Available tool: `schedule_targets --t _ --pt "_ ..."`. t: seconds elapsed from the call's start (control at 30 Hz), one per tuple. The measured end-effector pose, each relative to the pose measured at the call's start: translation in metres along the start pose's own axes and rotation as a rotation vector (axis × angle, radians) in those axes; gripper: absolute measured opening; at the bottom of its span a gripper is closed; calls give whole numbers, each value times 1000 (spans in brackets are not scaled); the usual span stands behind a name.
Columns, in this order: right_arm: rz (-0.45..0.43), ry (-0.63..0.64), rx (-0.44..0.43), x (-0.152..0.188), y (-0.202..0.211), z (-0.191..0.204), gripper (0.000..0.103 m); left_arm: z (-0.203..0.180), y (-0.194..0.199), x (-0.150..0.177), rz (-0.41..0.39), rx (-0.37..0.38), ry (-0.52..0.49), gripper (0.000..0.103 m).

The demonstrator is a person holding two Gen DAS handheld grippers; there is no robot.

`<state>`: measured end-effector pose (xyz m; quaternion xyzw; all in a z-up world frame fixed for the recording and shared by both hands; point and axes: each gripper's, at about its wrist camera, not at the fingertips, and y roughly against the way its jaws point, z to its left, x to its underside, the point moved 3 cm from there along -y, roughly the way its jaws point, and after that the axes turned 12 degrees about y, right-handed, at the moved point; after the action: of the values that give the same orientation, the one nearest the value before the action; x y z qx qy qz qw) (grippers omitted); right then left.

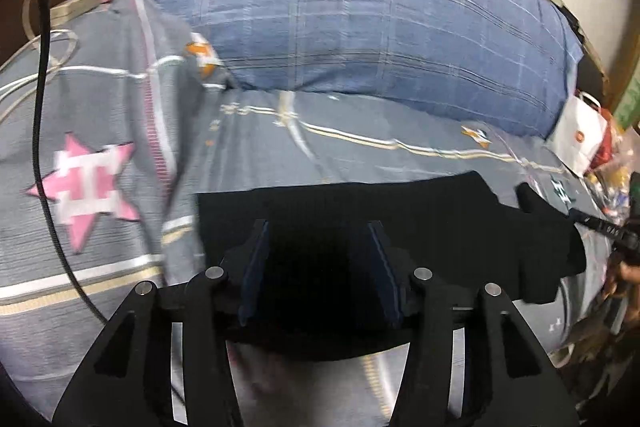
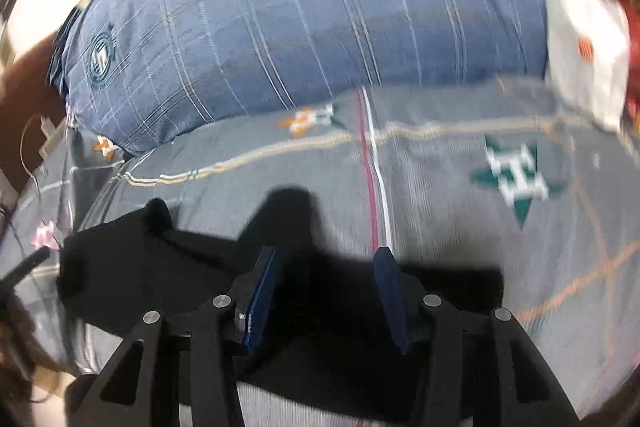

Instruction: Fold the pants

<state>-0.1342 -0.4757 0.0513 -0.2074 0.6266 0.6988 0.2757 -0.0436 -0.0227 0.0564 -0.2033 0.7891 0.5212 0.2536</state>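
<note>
Folding nearly finished: pants lie in a compact bundle, both tools let go

Judging from both wrist views, most of the work looks done. The pants (image 1: 360, 227) lie on the bed sheet (image 1: 360, 155) as a short, dark, roughly rectangular bundle with a straight far edge and a square left corner, in front of the blue pillow (image 1: 380, 27). That shape suggests at least 1 fold is already laid. The right end looks less tidy in the left view: it steps down in a ragged outline rather than a clean edge, though the cloth is so dark that layers cannot be counted.

The left gripper (image 1: 320, 267) hangs over the bundle with its jaws spread and nothing pinched between the blue pads (image 1: 252, 267). The right gripper (image 2: 326, 291) is likewise spread and empty, over the bundle's right part near where cloth meets sheet; its picture is blurred. Part of it also shows at the right edge of the left view.

What may be left, in my judgement: squaring up the uneven right end, perhaps 1 more fold if a smaller packet is wanted, and smoothing. Whether the fold is meant to be final cannot be told.
</note>
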Motion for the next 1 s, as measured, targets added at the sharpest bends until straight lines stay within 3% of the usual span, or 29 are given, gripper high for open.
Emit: schedule_targets --t 0.17,0.23,0.33,0.4,0.43,0.57,0.6,0.63,0.73,0.8,0.9,1.0 --pt "12 -142 -179 22 -21 1 48 -30 -26 7 63 14 -42 49" --pt "34 -156 -168 20 -31 3 48 -36 -33 11 98 20 -40 49" --pt "-12 -168 -194 16 -25 2 48 -41 -34 17 107 37 -46 49" --pt "-10 -174 -268 17 -30 7 46 -43 -37 20 114 25 -54 49" --pt "0 -179 -309 17 -31 13 41 -43 -41 22 124 22 -49 49" --pt "-118 -107 -405 -11 -11 65 41 -42 -47 25 151 30 -3 49" --pt "-122 -80 -405 -15 -16 83 50 -42 -47 25 150 37 4 49" --pt "-101 -43 -416 -18 -26 104 58 -43 -45 25 145 42 8 49" --pt "56 75 -513 -8 -62 158 59 -44 -39 26 137 47 4 49" --pt "34 145 -452 -5 -56 164 59 -41 -38 27 136 45 -1 49" --pt "-34 91 -441 -5 -28 136 59 -33 -39 26 134 33 -4 49" --pt "-129 -9 -273 3 3 82 59 -25 -43 26 139 33 33 49"
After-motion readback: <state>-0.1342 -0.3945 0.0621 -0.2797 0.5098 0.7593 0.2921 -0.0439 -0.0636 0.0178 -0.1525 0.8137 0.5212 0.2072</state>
